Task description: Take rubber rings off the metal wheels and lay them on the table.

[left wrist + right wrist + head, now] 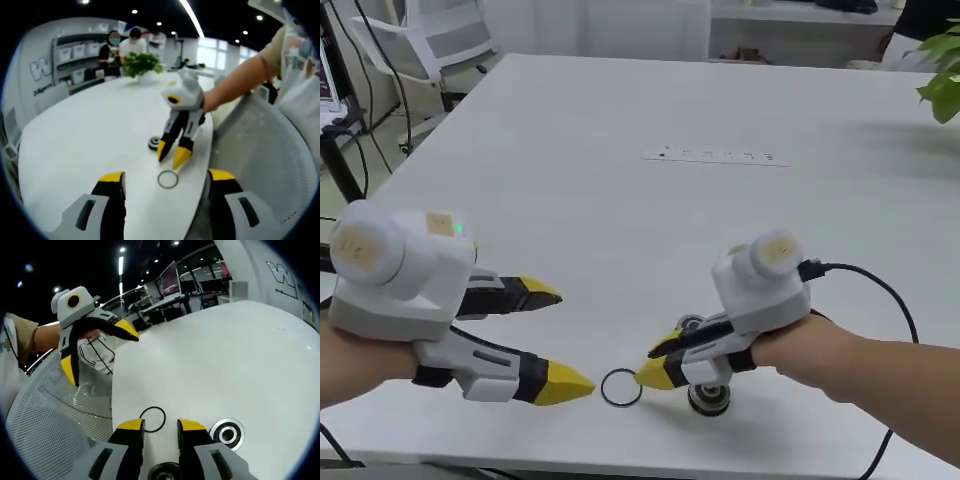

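A thin black rubber ring lies flat on the white table near its front edge. My right gripper stands just right of the ring, jaws a little apart with nothing between them. One metal wheel sits under that gripper and a second wheel just behind it. My left gripper is wide open left of the ring. In the left gripper view the ring lies between my jaw tips and the right gripper. In the right gripper view the ring lies just past the tips, a wheel to its right.
A white power strip lies mid-table. A black cable trails from the right gripper. A green plant stands at the far right edge, and an office chair beyond the far left corner. People stand far off by shelves.
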Tool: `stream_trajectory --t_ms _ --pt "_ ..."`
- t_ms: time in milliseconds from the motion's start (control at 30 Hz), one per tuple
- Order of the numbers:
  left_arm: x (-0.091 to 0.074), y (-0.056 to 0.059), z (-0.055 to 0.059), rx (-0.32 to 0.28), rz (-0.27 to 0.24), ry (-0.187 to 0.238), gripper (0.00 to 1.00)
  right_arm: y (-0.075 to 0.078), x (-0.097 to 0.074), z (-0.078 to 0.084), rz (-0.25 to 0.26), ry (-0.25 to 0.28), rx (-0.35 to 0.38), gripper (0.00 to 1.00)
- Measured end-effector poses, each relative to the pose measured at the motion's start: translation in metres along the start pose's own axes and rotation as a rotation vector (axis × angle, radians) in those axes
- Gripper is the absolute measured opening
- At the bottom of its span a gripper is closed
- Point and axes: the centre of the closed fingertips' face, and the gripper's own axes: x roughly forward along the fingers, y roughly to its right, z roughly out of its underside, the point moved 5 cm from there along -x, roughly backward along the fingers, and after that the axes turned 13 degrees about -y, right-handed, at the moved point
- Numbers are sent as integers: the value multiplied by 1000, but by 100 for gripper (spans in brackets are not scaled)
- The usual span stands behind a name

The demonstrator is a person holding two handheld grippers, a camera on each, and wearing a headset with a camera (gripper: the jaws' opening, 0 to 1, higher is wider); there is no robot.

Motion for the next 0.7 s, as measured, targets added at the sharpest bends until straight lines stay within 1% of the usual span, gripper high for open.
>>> stream_trajectory --t_ms 300,400,433,567,700 --pt "2 2 -7 13 5 2 67 -3 -16 -9 2 77 2 30" --pt "3 3 -9 17 6 3 67 -2 -23 -12 4 123 21 33" --pt "3 3 -9 16 8 2 67 -2 -24 -12 3 126 22 33" --pt "5 3 -10 25 10 -7 67 -4 -34 -13 3 159 31 34" --pt "5 4 -12 28 12 -5 67 -5 -45 -14 6 195 37 35"
